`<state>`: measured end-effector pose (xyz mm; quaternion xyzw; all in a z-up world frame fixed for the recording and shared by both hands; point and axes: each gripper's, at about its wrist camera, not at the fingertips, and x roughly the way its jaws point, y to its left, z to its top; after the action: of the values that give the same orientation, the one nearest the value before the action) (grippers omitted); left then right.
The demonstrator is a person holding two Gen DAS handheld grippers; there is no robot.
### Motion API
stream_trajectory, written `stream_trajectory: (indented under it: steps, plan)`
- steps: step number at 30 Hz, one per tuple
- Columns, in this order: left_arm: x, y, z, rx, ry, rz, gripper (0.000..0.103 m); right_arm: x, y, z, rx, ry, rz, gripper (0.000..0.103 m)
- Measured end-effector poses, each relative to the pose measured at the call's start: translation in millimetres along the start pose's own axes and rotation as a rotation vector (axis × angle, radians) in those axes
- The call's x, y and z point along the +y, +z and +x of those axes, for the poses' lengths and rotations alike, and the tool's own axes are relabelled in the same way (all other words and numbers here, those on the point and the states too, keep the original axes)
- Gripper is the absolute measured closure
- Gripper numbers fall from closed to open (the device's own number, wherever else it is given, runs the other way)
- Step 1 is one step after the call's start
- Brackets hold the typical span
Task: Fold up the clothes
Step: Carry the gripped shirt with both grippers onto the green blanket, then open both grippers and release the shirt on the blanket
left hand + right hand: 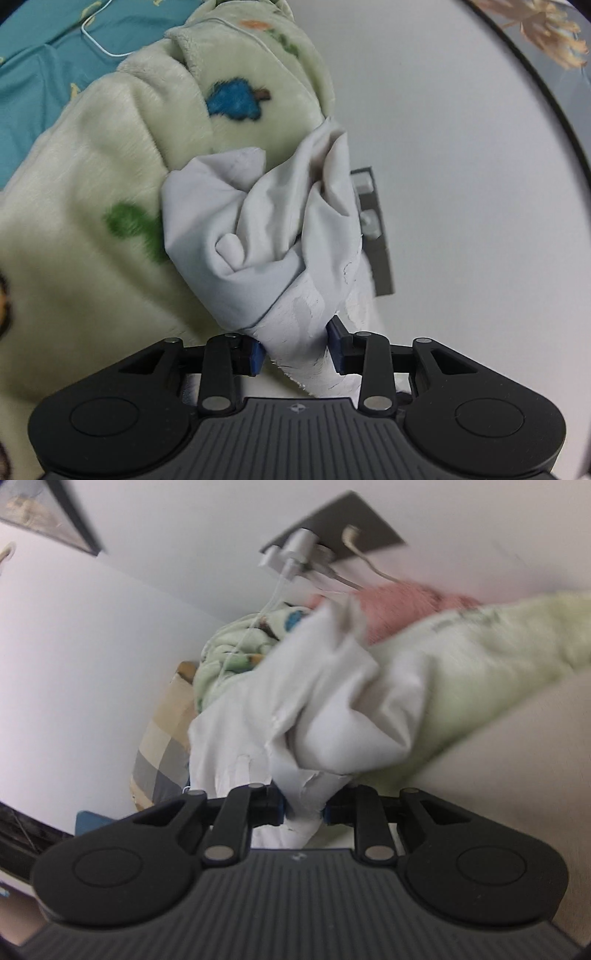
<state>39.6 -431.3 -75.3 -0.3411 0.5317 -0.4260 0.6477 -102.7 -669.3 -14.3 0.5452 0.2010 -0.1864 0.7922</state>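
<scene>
A crumpled white cloth garment (258,229) is held up in the air in front of a pale green fleece blanket (92,240). My left gripper (299,350) is shut on a bunched end of the white garment, whose folds rise ahead of the fingers. My right gripper (304,810) is shut on another bunched part of the same white garment (321,709), which bulges above the jaws. How the two held parts join is hidden in the folds.
The fleece blanket (480,657) with coloured prints lies heaped against a white wall (443,147). A grey wall socket plate (332,528) carries plugs and white cables. A pink cloth (399,602), a checked pillow (162,738) and teal bedding (33,74) are nearby.
</scene>
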Motion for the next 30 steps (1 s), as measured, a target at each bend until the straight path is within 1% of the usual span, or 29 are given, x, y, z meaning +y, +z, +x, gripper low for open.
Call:
stream_trajectory:
  steps: [2,3,5,7,8,10,13,14,16,20,22,24,28,30]
  plan:
    - [-8,-5,-1,-0.007,0.028,0.052,0.061,3,4,0,-0.008,-0.006,0.007,0.079]
    - [-13,-7,-4,-0.004,0.055,0.079,0.058,4,5,0,-0.01,-0.012,0.011,0.078]
    - [-25,-15,-11,0.003,0.112,0.153,0.043,7,0,-14,-0.019,-0.028,0.0,0.077]
    - [-38,-19,-25,-0.001,0.18,0.264,0.036,13,-10,-37,-0.04,-0.053,-0.057,0.077]
    - [-45,-27,-33,-0.012,0.211,0.317,0.033,16,-15,-47,-0.053,-0.064,-0.091,0.077]
    - [-55,-30,-49,-0.028,0.234,0.387,0.03,22,-25,-67,-0.078,-0.079,-0.155,0.077]
    - [-77,-44,-68,-0.051,0.27,0.489,0.026,32,-41,-96,-0.106,-0.065,-0.237,0.077]
    - [-89,-48,-78,-0.064,0.286,0.528,0.02,36,-46,-105,-0.111,-0.058,-0.267,0.077]
    - [-121,-74,-119,-0.091,0.305,0.595,0.016,45,-57,-121,-0.128,-0.052,-0.33,0.077]
    - [-149,-105,-161,-0.146,0.347,0.691,0.015,62,-84,-156,-0.177,-0.051,-0.447,0.076]
    - [-155,-116,-178,-0.165,0.358,0.717,0.015,68,-95,-172,-0.2,-0.055,-0.487,0.071]
    - [-160,-128,-194,-0.18,0.367,0.741,0.015,71,-108,-188,-0.226,-0.045,-0.524,0.055]
    - [-169,-155,-226,-0.233,0.403,0.83,0.015,80,-133,-215,-0.276,-0.029,-0.609,0.042]
    - [-172,-168,-240,-0.265,0.422,0.866,0.015,86,-147,-224,-0.289,-0.034,-0.667,0.018]
